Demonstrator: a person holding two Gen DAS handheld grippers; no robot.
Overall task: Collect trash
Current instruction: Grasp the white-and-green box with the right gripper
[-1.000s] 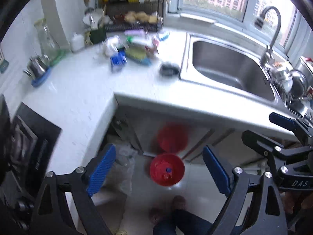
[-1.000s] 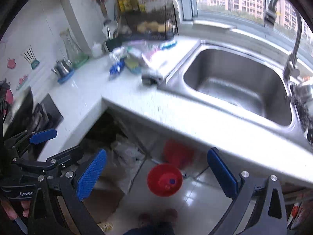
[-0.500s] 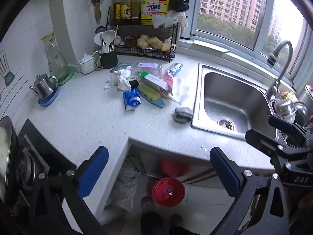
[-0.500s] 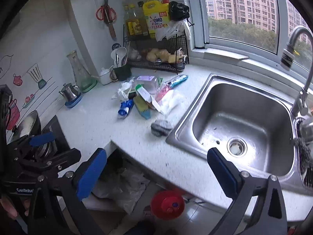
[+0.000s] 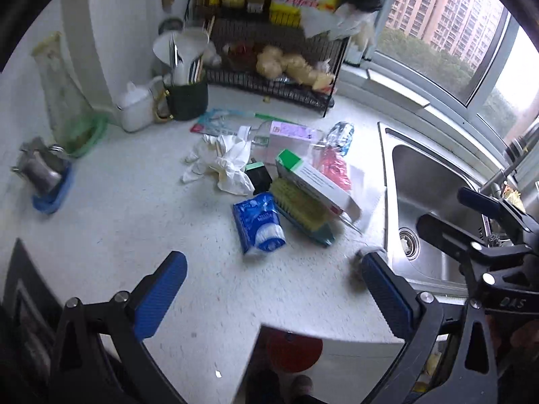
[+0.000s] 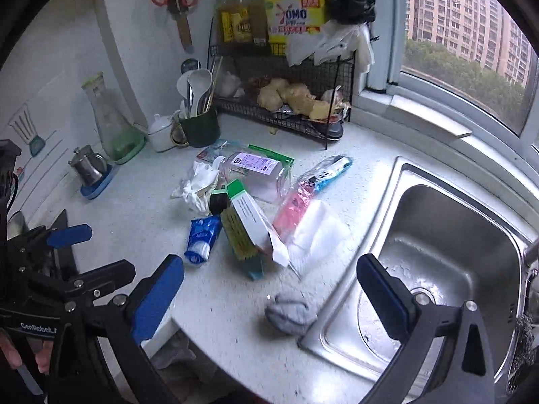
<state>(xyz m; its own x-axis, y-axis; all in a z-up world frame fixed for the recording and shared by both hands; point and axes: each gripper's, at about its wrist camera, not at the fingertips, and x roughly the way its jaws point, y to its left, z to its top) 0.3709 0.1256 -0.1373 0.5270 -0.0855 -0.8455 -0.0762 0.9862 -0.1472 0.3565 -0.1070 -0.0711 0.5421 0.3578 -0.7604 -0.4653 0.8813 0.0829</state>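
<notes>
A steel sink (image 6: 448, 269) adjoins the wire rack (image 6: 286, 107).

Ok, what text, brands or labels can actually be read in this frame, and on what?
"OMO" on the yellow detergent jug atop the wire rack.
"DAS" on the right claw body, seen from the left wrist.
"GenRobot" on the left claw body, seen from the right wrist.
Too small or blurred: labels on the clear bottle, green-and-white box, blue tissue pack and sauce bottles.
</notes>
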